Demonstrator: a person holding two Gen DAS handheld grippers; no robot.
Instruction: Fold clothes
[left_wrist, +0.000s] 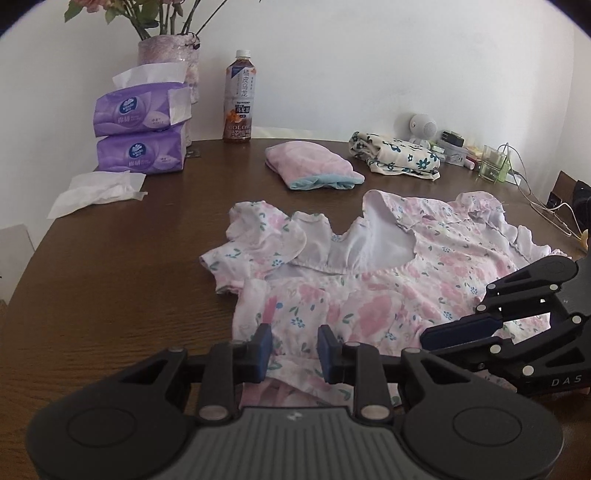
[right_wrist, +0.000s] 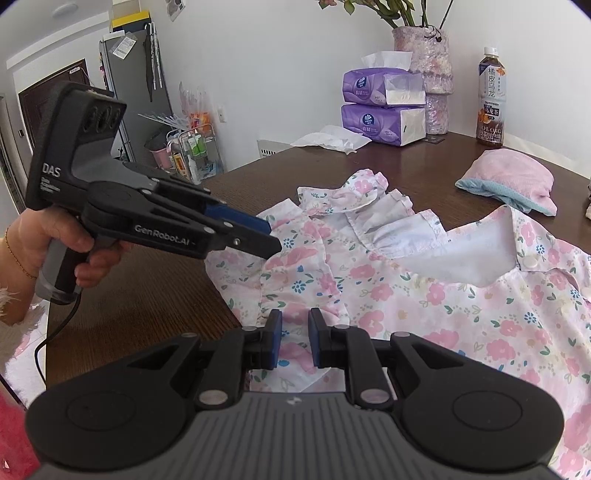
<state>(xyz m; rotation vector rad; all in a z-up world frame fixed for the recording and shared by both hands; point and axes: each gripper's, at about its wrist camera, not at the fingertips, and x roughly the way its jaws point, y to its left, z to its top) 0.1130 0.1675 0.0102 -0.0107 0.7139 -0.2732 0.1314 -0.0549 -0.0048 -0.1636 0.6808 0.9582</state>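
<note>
A pink floral dress (left_wrist: 369, 295) with a white ruffled collar lies spread on the dark wooden table (left_wrist: 129, 277). My left gripper (left_wrist: 295, 350) is open and hovers over the dress's near left part, with fabric showing through the gap. In the right wrist view a hand holds this left gripper (right_wrist: 272, 236) above the dress's sleeve edge. My right gripper (right_wrist: 295, 341) is open just above the dress (right_wrist: 443, 295), nothing pinched between its blue pads. It enters the left wrist view from the right (left_wrist: 454, 325), low over the skirt.
A folded pink garment (left_wrist: 314, 166) and a folded cream floral one (left_wrist: 395, 155) lie farther back. Two purple tissue packs (left_wrist: 140, 125), loose tissues (left_wrist: 96, 192), a tea bottle (left_wrist: 239, 99) and a flower vase (left_wrist: 173, 55) stand at the back left. Small items and cables (left_wrist: 517, 173) crowd the right edge.
</note>
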